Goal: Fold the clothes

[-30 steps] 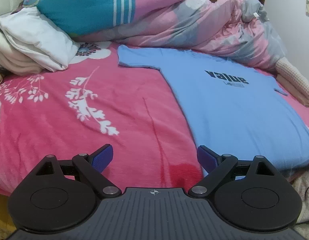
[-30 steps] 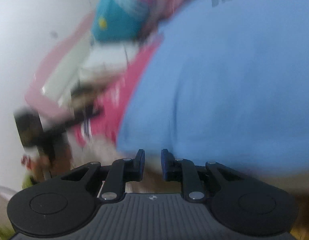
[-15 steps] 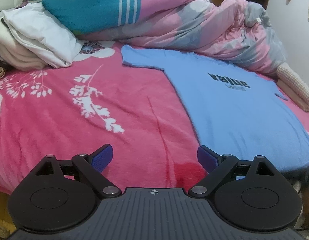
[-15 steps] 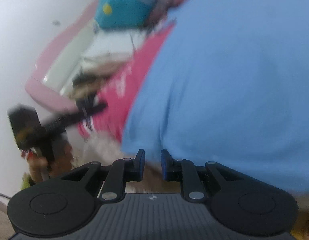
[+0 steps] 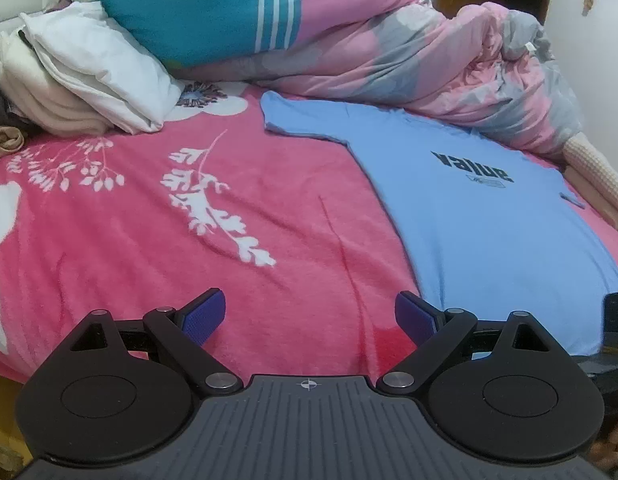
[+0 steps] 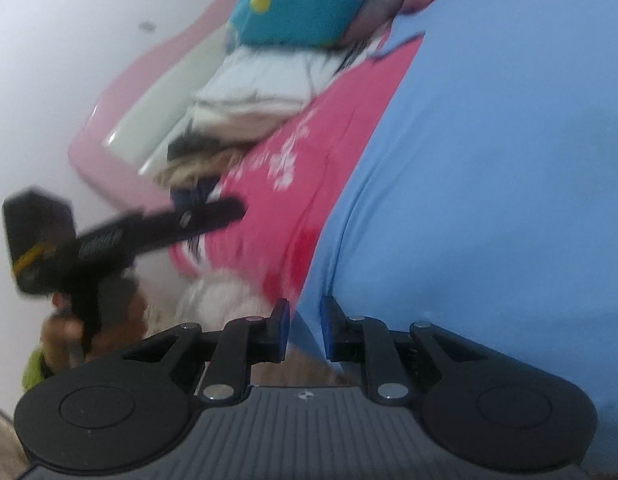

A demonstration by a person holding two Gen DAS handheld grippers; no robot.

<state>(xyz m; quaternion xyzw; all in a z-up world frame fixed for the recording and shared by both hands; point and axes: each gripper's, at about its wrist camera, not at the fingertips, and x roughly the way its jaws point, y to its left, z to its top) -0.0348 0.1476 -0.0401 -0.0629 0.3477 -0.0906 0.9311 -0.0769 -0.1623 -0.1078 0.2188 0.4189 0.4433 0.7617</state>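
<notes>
From my left gripper (image 5: 309, 314) I look across a pink bedspread (image 5: 149, 240) printed with white leaf sprays; its jaws stand wide apart with nothing between the blue pads (image 5: 201, 314), hovering over the near edge of the bed, with bare pink cloth below them; the blue T-shirt (image 5: 489, 240) lies spread flat on the right half of the bed, print side up with dark lettering across the chest, one short sleeve reaching left toward the far middle of the bed, its near hem running to the near right edge just beside my right-hand pad; behind it a crumpled pink and grey duvet (image 5: 409, 52) is heaped along the far side, with a teal striped part to the left, and a folded white pillow (image 5: 97, 68) rests on a cream bundle in the far left corner; a cream knitted piece (image 5: 597, 172) lies at the far right, beside the shirt's other shoulder; from my right gripper (image 6: 305, 326) the view is tilted and motion-blurred; its jaws are drawn nearly together with a narrow gap left, and the near left corner of the T-shirt's (image 6: 489, 180) hem sits right at that gap, though through the blur I cannot tell whether the pads actually pinch the cloth or only flank it; the bedspread (image 6: 309, 160) shows to the left of the shirt, and further left I see my left gripper (image 6: 213, 216) as a dark blurred shape held by a hand (image 6: 69, 332).
</notes>
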